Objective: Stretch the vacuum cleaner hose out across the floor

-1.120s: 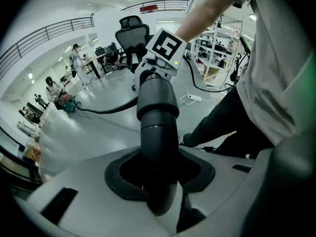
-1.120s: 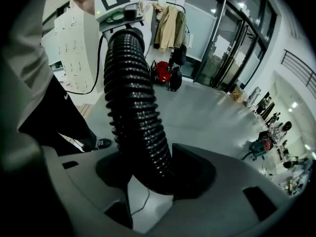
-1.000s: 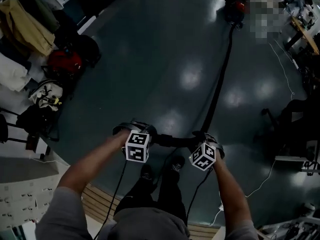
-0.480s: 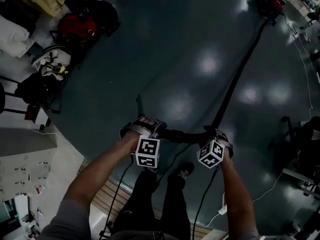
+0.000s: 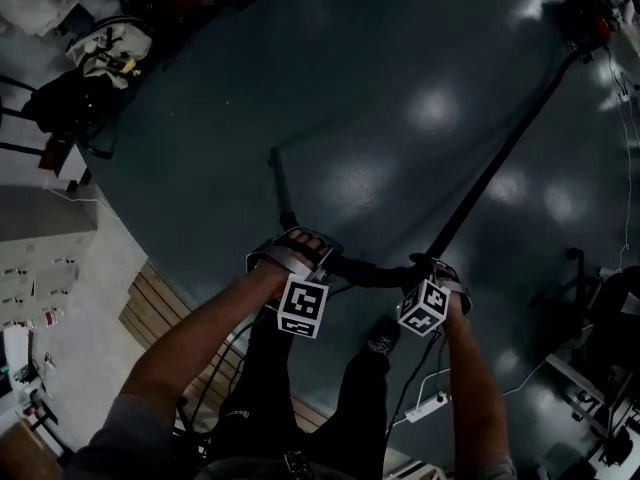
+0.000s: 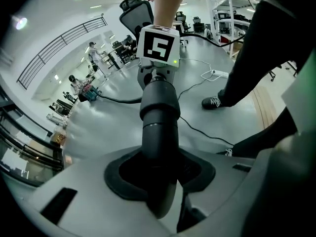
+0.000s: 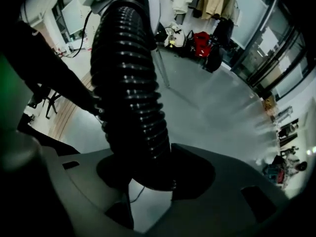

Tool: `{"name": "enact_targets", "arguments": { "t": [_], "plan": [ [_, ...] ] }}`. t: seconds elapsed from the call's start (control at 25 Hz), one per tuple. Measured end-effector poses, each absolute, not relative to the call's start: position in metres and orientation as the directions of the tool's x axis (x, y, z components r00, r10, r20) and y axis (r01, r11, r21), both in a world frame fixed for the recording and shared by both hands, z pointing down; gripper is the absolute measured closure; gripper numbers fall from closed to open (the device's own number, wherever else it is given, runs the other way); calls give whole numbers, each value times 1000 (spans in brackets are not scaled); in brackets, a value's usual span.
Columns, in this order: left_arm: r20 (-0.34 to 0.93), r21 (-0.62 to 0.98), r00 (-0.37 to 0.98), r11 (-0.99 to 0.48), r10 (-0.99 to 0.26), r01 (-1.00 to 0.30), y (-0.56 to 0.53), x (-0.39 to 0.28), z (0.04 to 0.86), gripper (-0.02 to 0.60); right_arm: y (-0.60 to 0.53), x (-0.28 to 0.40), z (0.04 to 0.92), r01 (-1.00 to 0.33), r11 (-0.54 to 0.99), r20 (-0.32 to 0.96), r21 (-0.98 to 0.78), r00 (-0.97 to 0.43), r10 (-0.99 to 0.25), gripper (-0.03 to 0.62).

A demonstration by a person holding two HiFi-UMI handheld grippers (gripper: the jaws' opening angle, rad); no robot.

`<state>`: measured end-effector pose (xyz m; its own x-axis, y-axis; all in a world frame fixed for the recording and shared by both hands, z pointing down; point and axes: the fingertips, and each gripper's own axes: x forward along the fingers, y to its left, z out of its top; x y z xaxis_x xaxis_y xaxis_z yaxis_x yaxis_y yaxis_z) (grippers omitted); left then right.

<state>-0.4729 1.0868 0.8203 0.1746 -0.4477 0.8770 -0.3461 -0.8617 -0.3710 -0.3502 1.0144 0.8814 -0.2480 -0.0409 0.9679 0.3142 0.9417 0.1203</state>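
A black ribbed vacuum hose (image 5: 490, 183) runs over the dark floor from the vacuum cleaner (image 5: 585, 13) at the far upper right down to my hands. My right gripper (image 5: 432, 268) is shut on the ribbed hose (image 7: 131, 88); its jaws have just been closing a little around it. The left gripper (image 5: 298, 248) is shut on the smooth grey rigid end of the hose (image 6: 158, 117), a short way left of the right one. A thin wand (image 5: 278, 183) sticks out beyond the left gripper toward the upper left. Both grippers point steeply down.
Bags and clothes (image 5: 110, 38) are heaped at the upper left. A white power strip (image 5: 425, 408) with its cable lies by the person's shoes (image 5: 380, 343). A wooden step (image 5: 150, 308) lies at the lower left, with chairs and stands (image 5: 600, 308) at the right.
Both grippers have sunk toward the floor with the hose held between them. The head view has tipped down, so the vacuum cleaner now sits in the picture's upper right corner.
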Motion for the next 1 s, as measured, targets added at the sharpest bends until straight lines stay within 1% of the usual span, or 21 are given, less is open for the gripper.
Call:
{"name": "enact_targets", "arguments": {
  "t": [0.2, 0.36, 0.48, 0.6, 0.68, 0.84, 1.0],
  "plan": [
    [890, -368, 118, -846, -441, -385, 1083, -432, 852, 431, 1015, -306, 908, 526, 847, 965, 84, -253, 62, 426],
    [909, -273, 159, -840, -385, -470, 1083, -407, 864, 418, 1015, -283, 922, 633, 771, 960, 72, -253, 118, 437],
    [903, -230, 188, -802, -388, -551, 1081, -394, 860, 387, 1018, -274, 930, 672, 738, 958, 70, -252, 138, 441],
    [887, -250, 170, -756, -429, -604, 1081, -386, 856, 361, 1025, -263, 938, 691, 720, 959, 64, -243, 148, 442],
    [873, -273, 148, -718, -464, -640, 1085, -383, 855, 354, 1030, -259, 943, 695, 716, 959, 62, -241, 151, 442],
    [856, -267, 100, -600, -507, -754, 1103, -387, 857, 323, 1039, -260, 948, 709, 701, 958, 70, -244, 151, 444],
    [831, -258, 68, -491, -552, -832, 1133, -389, 865, 296, 1054, -253, 952, 737, 674, 962, 59, -222, 157, 445]
  ]
}}
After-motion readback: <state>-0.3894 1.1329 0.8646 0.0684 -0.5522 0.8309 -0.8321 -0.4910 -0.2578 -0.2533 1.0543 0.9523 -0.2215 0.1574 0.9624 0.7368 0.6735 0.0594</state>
